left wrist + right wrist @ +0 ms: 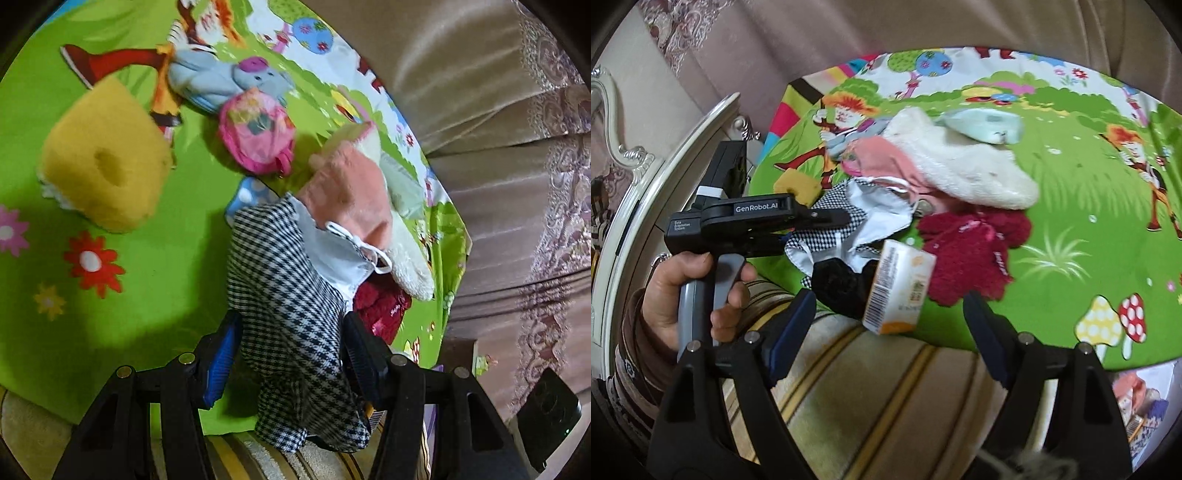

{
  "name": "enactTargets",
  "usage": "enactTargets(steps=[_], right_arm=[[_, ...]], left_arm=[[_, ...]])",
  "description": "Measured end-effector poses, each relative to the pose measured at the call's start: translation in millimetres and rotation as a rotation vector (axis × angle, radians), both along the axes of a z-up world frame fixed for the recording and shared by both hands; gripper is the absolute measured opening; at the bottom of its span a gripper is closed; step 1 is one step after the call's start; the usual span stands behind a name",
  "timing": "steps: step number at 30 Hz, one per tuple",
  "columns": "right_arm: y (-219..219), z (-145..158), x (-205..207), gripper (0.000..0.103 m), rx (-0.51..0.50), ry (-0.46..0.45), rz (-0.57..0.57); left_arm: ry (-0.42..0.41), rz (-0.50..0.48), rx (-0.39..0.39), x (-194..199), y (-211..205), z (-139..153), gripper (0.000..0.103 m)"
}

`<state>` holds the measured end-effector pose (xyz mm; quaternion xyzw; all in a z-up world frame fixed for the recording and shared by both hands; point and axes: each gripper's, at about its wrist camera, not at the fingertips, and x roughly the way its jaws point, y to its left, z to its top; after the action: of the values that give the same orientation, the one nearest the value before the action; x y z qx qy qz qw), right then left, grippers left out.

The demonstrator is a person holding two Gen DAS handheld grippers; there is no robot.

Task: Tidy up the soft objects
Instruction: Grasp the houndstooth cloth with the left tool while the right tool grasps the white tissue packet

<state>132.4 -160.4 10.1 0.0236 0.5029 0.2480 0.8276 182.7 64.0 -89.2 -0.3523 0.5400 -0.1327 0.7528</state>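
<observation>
At the near edge of the play mat (1071, 229) my left gripper (291, 369) clamps the checked garment (284, 295) running lengthwise away from it, while my right gripper (890, 321), spread and empty, sits just short of the small carton (899, 291).

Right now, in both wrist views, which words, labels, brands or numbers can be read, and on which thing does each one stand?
"GenRobot.AI": white label on the body of the left gripper, in the right wrist view.
Small white print on the same body: three lines, too small to read.
Small carton: barcode and fine print, blurred, unreadable.
Dark red fuzzy garment: pink embroidered script, unreadable in both views.
</observation>
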Motion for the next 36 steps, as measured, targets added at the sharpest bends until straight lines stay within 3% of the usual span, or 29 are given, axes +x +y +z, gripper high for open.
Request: enactTargets(steps=[4, 7, 8, 12, 18, 25, 32, 36], right_arm=[[14, -11, 8, 0.084, 0.0, 0.032, 0.014], [24, -17, 11, 0.084, -0.003, 0.044, 0.023], [26, -20, 13, 0.084, -0.005, 0.049, 0.027], [32, -27, 18, 0.084, -0.013, 0.072, 0.025], [36, -35, 26, 0.084, -0.042, 0.08, 0.008], [36, -41, 32, 0.084, -0.056, 0.083, -0.019], [28, -40, 32, 0.038, -0.026, 0.079, -0.04], [25, -34, 28, 0.026, -0.013, 0.051, -0.036]], left_arm=[[-0.002, -0.013, -0.003, 3, -2, -7, 0.052], [-0.006, -0.011, -0.012, 4, -1, -9, 0.038], [-0.008, -0.01, -0.016, 4, 0, -9, 0.029], [-0.049, -0.003, -0.023, -1, 3, -3, 0.019], [-0.112, 0.015, 0.013, -8, 9, 13, 0.012], [-0.181, 0.054, 0.021, -17, 20, 33, 0.01], [-0.238, 0.074, 0.032, -23, 25, 51, 0.01], [-0.253, 0.079, 0.039, -27, 25, 58, 0.01]])
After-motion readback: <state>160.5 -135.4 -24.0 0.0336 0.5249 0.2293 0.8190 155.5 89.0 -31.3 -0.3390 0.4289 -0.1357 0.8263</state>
